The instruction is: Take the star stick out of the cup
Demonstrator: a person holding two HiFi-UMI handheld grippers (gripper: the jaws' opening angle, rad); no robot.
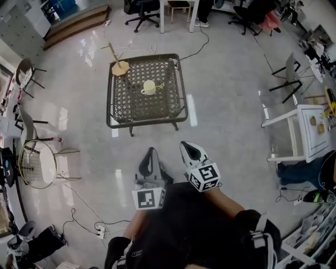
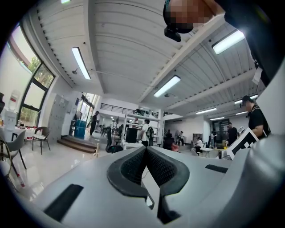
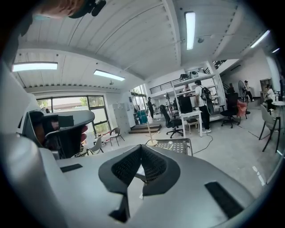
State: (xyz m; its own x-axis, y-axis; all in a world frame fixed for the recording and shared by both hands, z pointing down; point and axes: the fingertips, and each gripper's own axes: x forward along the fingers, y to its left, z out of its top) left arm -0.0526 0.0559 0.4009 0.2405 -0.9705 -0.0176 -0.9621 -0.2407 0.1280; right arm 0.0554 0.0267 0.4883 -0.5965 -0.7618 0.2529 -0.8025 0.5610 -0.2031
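Note:
A pale cup [image 1: 149, 87] stands on a low black mesh table [image 1: 120, 118] far ahead of me in the head view, with a thin yellowish star stick [image 1: 160, 85] leaning out of it to the right. Both grippers are held close to my body, well short of the table. My left gripper [image 1: 149, 157] is shut with nothing between its jaws, which meet at the tips [image 2: 145, 149] in the left gripper view. My right gripper [image 1: 190, 151] is also shut and empty, its tips [image 3: 141, 148] aimed toward the table [image 3: 189, 146] in the distance.
A wooden stand with an upright rod [image 1: 119, 65] sits on the table's far left corner. Cables [image 1: 86, 213] trail over the glossy floor. A round wire chair [image 1: 38, 163] is at the left, a white table [image 1: 307, 131] at the right, office chairs [image 1: 143, 11] behind.

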